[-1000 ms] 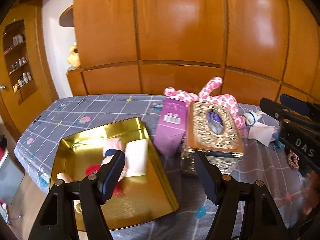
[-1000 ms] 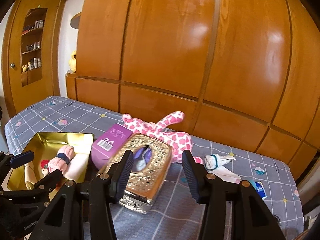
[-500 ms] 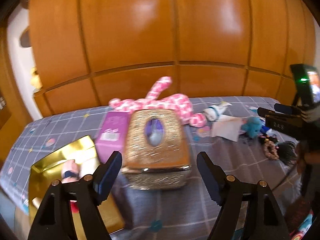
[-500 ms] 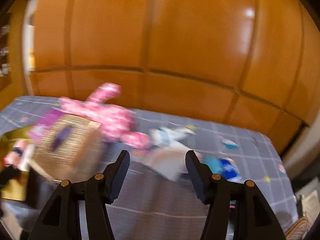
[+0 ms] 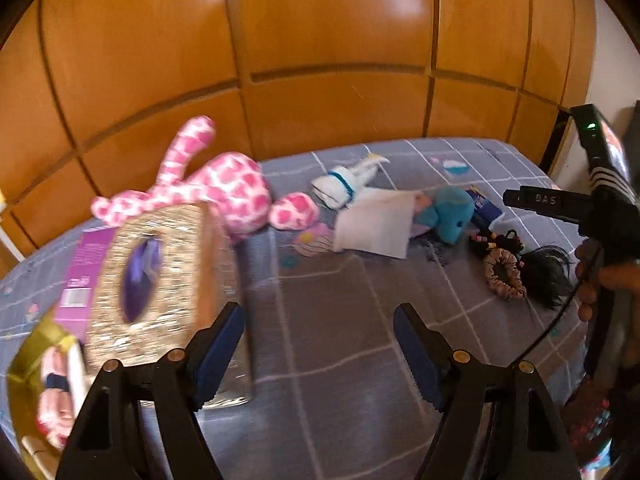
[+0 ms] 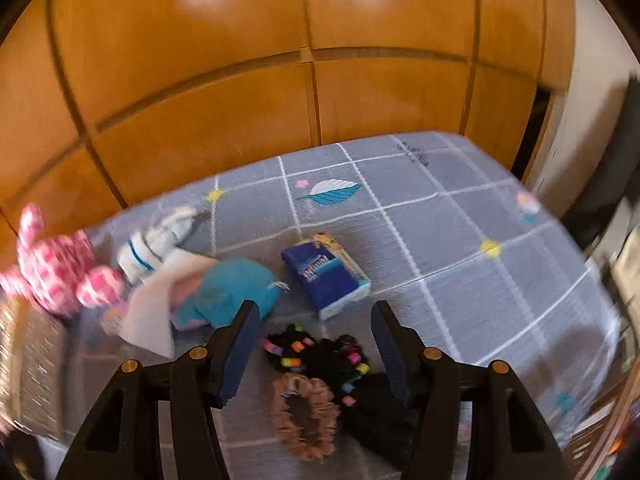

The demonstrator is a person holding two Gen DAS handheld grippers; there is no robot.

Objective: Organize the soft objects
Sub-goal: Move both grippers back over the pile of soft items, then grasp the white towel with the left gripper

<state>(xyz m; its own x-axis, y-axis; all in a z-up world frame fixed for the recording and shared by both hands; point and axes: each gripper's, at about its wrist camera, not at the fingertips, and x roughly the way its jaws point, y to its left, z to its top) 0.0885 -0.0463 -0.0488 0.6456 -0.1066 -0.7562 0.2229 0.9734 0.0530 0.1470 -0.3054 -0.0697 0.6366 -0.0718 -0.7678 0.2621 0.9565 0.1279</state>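
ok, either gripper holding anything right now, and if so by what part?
Nothing held. The left gripper is open over bare bedsheet; the right gripper is open above the hair ties, with no pad touching them.

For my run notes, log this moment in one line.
left gripper: open, empty | right gripper: open, empty, above hair ties | teal plush: on bed

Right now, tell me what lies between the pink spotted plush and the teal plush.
In the left wrist view, a white cloth lies between the pink spotted plush and the teal plush, with a white blue-banded toy just behind.
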